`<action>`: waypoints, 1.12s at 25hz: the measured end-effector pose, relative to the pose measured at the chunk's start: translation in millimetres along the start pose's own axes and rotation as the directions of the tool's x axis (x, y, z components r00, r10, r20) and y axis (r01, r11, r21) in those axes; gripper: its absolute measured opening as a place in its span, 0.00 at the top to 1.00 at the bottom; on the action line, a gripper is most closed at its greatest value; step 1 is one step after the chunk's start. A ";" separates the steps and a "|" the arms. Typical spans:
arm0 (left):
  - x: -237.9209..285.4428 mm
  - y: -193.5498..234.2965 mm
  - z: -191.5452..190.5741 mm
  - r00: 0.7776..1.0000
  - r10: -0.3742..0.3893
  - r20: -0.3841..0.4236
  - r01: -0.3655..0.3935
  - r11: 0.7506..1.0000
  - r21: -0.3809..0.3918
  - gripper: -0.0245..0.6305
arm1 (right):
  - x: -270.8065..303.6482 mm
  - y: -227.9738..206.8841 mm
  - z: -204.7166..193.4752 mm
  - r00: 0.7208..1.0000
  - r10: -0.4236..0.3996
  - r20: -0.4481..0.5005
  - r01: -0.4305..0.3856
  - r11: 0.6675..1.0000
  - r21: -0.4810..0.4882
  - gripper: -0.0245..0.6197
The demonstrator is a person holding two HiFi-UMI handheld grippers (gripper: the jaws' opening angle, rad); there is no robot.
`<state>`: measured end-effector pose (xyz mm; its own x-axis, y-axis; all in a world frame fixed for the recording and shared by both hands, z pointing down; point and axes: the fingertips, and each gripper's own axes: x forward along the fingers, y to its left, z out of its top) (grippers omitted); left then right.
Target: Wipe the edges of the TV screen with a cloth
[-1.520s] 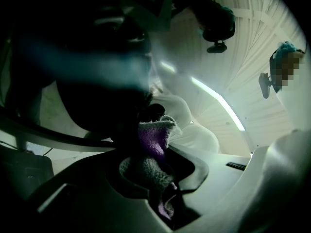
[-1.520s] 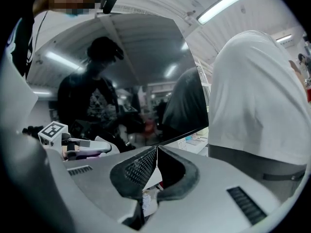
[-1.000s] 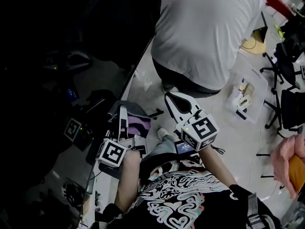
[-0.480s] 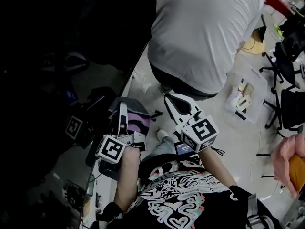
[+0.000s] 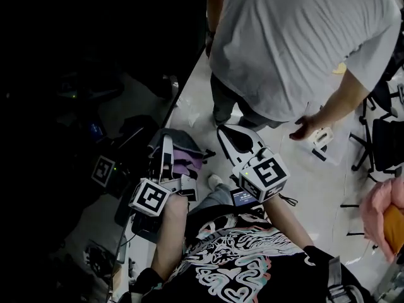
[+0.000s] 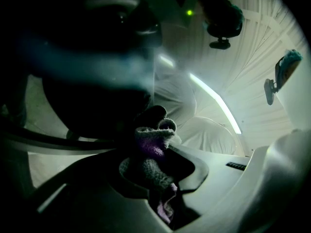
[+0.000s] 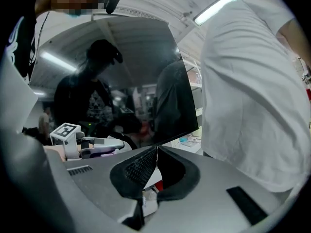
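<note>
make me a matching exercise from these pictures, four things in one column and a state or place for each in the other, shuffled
Things
1. left gripper
2. right gripper
3. dark flat TV screen
4. person in a white T-shirt

States or places
a. shut, nothing between the jaws
b. standing on the pale floor, right of the screen in the head view
c. shut on the fuzzy purple and grey cloth
d. reflects dim figures and ceiling lights

Pairs: 1-c, 2-a, 3-d, 4-b
</note>
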<state>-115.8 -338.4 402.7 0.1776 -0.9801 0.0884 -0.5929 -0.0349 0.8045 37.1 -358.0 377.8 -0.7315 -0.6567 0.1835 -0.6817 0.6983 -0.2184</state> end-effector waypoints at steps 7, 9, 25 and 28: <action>20.9 -8.4 -10.6 1.000 0.003 -0.010 -0.004 1.000 -0.005 0.81 | 3.5 -17.1 10.1 1.000 0.011 0.001 -0.011 1.000 0.001 0.91; 27.0 -14.1 -12.5 1.000 -0.014 -0.006 0.014 1.000 -0.015 0.81 | 2.4 -24.2 12.0 1.000 0.007 0.004 -0.007 1.000 -0.002 0.91; 79.1 -10.1 -23.5 0.999 -0.045 -0.005 0.044 0.998 -0.034 0.81 | 28.8 -55.7 14.0 1.000 0.008 -0.021 -0.009 0.999 -0.051 0.91; 80.3 -16.9 -23.9 0.997 -0.082 0.014 0.083 0.995 -0.050 0.81 | 28.6 -52.4 19.0 1.000 0.020 -0.023 -0.022 0.998 -0.066 0.91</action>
<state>-72.7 -411.8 410.2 0.2143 -0.9767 0.0134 -0.5363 -0.1062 0.8373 52.2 -418.8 376.3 -0.7452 -0.6356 0.2015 -0.6652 0.7295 -0.1590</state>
